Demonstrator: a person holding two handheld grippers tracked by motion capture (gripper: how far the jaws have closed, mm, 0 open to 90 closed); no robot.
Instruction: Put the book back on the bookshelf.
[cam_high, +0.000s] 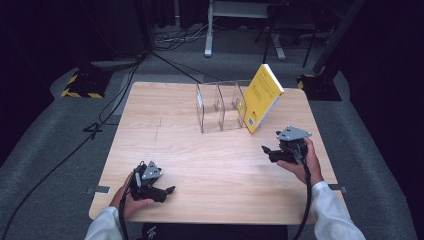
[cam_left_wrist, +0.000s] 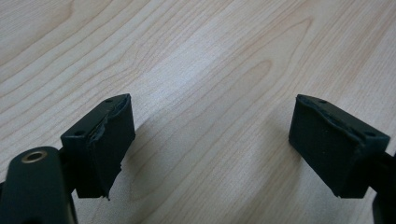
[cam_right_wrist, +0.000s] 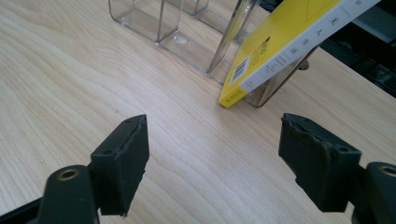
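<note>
A yellow book (cam_high: 263, 97) leans tilted against the right end of a clear plastic divider rack (cam_high: 220, 106) at the back of the wooden table (cam_high: 210, 165). In the right gripper view the yellow book (cam_right_wrist: 280, 42) rests its lower corner on the table beside the clear plastic divider rack (cam_right_wrist: 173, 28). My right gripper (cam_high: 266, 150) hovers in front of the book, to its right, open and empty; the same right gripper (cam_right_wrist: 212, 161) shows wide-apart jaws short of the book. Near the front left edge, my left gripper (cam_high: 171, 189) is open over bare wood, as the left gripper (cam_left_wrist: 210, 144) confirms.
The table stands on grey carpet with cables (cam_high: 100, 120) trailing at the left. A yellow-black striped stand base (cam_high: 80, 86) and metal frame legs (cam_high: 210, 30) sit beyond the far edge. Bare wood lies between the two grippers.
</note>
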